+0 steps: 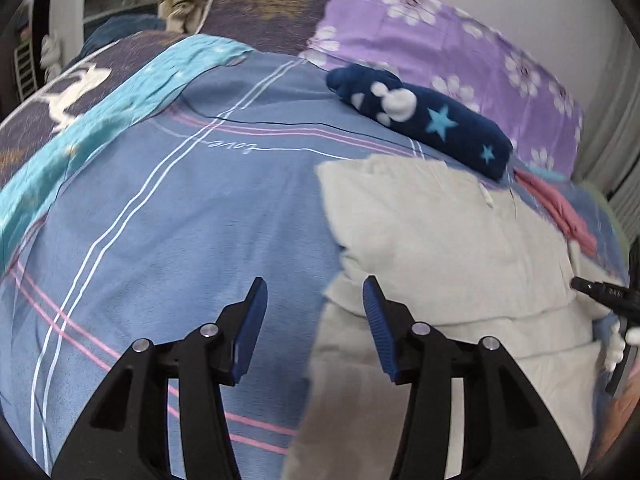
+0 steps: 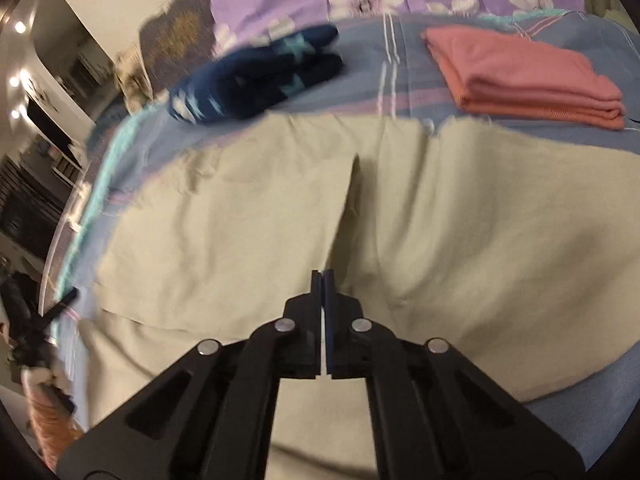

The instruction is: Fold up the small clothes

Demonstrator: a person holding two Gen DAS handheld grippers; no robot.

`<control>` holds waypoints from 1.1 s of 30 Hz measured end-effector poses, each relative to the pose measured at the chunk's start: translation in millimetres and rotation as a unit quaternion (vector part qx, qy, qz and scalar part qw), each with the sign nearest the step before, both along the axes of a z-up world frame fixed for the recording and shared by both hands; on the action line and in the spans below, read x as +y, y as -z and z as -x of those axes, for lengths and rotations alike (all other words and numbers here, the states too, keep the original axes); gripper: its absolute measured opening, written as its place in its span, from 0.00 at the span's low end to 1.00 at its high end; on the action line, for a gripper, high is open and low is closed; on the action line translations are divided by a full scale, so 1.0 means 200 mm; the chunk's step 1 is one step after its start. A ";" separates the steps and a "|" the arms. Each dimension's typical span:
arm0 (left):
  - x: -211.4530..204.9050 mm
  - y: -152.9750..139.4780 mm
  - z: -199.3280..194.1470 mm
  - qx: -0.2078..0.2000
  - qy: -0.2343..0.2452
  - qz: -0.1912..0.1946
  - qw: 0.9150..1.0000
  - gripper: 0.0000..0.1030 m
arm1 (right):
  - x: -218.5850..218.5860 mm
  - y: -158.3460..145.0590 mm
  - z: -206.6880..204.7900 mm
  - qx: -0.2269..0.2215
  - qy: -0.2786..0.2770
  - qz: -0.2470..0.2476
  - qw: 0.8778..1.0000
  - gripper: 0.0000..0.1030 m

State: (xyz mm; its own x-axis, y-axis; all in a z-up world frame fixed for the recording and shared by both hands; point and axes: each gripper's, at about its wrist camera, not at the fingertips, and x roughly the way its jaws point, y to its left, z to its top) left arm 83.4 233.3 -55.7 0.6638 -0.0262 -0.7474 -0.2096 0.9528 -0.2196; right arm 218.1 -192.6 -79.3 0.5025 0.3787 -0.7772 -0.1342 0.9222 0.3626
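Two tools angle down over cream shorts [image 2: 280, 208]: left tool [image 1: 316, 300] open, right tool [image 2: 323, 276] closed.

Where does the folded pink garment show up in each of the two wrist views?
Left wrist: folded pink garment is a sliver at the right edge, beyond the cream garment.
Right wrist: it lies upper right, in full view.
Shared landmark: navy star-patterned garment in front of the purple floral fabric.
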 end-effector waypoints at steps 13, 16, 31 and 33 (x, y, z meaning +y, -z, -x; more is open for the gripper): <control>0.12 0.23 -0.64 0.057 0.049 0.140 0.987 0.49 | -0.14 0.04 0.16 0.032 0.047 0.044 0.997 0.25; 0.10 0.25 -0.79 0.059 0.063 0.159 0.984 0.05 | -0.15 0.02 0.22 0.029 0.054 0.041 0.997 0.26; -0.03 0.16 -0.81 0.029 0.076 -0.069 0.994 0.07 | -0.05 0.04 0.34 0.013 0.023 0.037 0.999 0.34; 0.02 0.11 -0.73 0.008 0.066 -0.040 0.997 0.13 | -0.09 0.03 0.36 0.011 0.031 0.031 0.999 0.34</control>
State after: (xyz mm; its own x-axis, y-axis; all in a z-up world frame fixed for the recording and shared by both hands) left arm 229.6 236.8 -77.8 0.6467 -0.0522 -0.7610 -0.0849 0.9865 -0.1397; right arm 145.4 -211.2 -85.6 0.5059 0.2984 -0.8093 -0.0679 0.9491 0.3075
